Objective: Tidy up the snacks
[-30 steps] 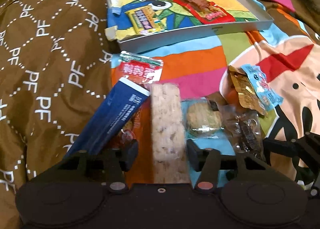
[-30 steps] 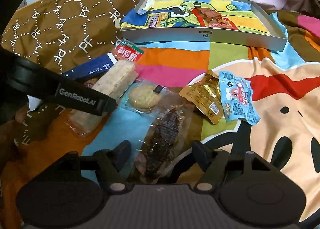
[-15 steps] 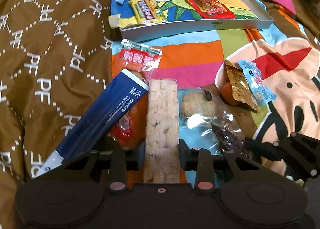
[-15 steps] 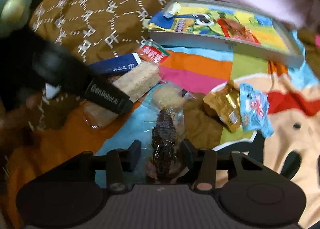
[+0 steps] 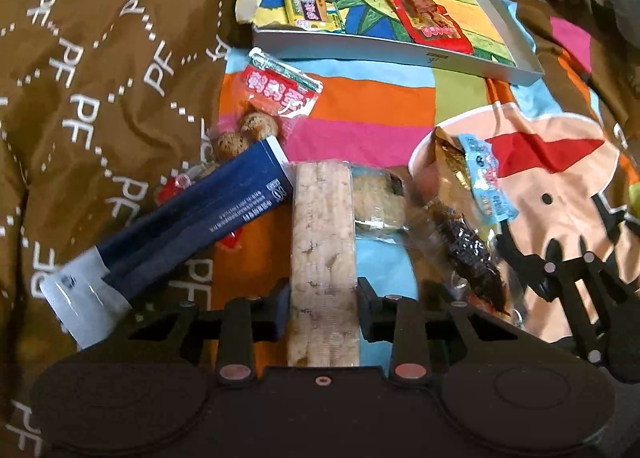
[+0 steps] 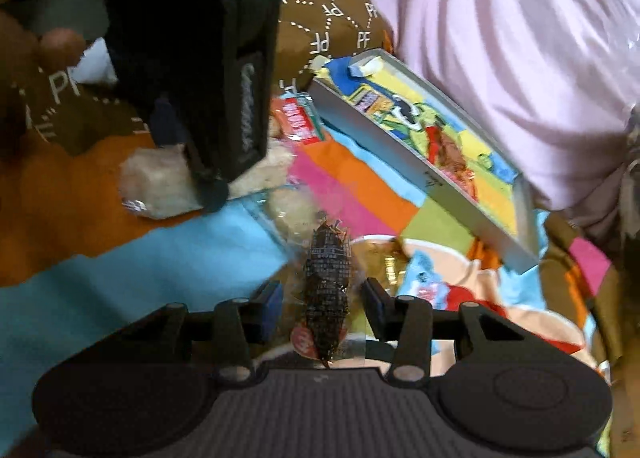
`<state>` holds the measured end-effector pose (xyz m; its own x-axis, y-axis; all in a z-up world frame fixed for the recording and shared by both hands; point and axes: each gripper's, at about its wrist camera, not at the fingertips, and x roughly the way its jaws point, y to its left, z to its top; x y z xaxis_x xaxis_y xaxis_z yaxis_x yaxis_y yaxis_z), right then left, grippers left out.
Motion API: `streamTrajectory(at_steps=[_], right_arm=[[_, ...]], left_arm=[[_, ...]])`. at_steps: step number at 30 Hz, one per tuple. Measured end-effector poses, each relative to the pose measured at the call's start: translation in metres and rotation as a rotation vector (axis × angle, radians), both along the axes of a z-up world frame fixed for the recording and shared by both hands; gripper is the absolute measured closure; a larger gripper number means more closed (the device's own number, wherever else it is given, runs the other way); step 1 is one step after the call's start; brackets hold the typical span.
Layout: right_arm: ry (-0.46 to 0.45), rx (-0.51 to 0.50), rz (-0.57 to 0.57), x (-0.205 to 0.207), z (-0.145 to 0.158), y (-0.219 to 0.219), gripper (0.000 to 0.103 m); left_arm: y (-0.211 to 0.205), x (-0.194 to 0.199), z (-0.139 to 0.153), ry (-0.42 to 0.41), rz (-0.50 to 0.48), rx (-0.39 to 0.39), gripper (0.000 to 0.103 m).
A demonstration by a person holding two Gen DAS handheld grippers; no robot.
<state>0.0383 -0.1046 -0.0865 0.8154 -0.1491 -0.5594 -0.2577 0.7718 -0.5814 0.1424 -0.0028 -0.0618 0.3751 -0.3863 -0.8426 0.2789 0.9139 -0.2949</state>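
- Your left gripper (image 5: 323,304) has the long rice bar (image 5: 322,242) between its fingers.
- The sachet (image 5: 192,217) lies just left of that bar, the round cookie (image 5: 376,197) just right.
- Your right gripper (image 6: 320,308) has the dark snack pack (image 6: 326,286) between its fingers.
- The tray (image 5: 400,53) sits behind everything, with two packets in it.
- Two small packets (image 5: 476,173) lie overlapped at the right, before the tray.
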Motion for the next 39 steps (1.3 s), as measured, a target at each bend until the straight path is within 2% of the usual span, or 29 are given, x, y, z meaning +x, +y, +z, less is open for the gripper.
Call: streamTrajectory(at_steps=[5,15,21,29,33,36,39], right_arm=[[-0.032,0.009,-0.016,0.001,0.008,-0.006,0.057],[-0.101,-0.014,-0.03,0.001,0.018,-0.012,0.057],[-0.106,-0.006,-0.047,0.005,0.018,-0.014,0.057],[-0.151,-0.01,-0.063,0.006,0.026,-0.019,0.057],[-0.175,0.0,-0.064,0.007,0.035,-0.022,0.057],[-0.192,-0.047,0.012,0.009,0.041,-0.017,0.057],[-0.217,-0.113,0.109,0.012,0.047,-0.009,0.056]], left_arm=[[0.004,-0.005,0.004,0.038,0.001,-0.082,0.068],[0.005,-0.019,0.022,-0.058,0.01,-0.168,0.068],[0.004,-0.018,0.02,-0.044,0.008,-0.183,0.068],[0.013,-0.019,0.025,-0.041,0.043,-0.265,0.068],[0.017,-0.023,0.037,-0.144,0.1,-0.252,0.068],[0.017,-0.026,0.048,-0.283,0.154,-0.189,0.068],[0.019,-0.018,0.053,-0.347,0.222,-0.206,0.068]])
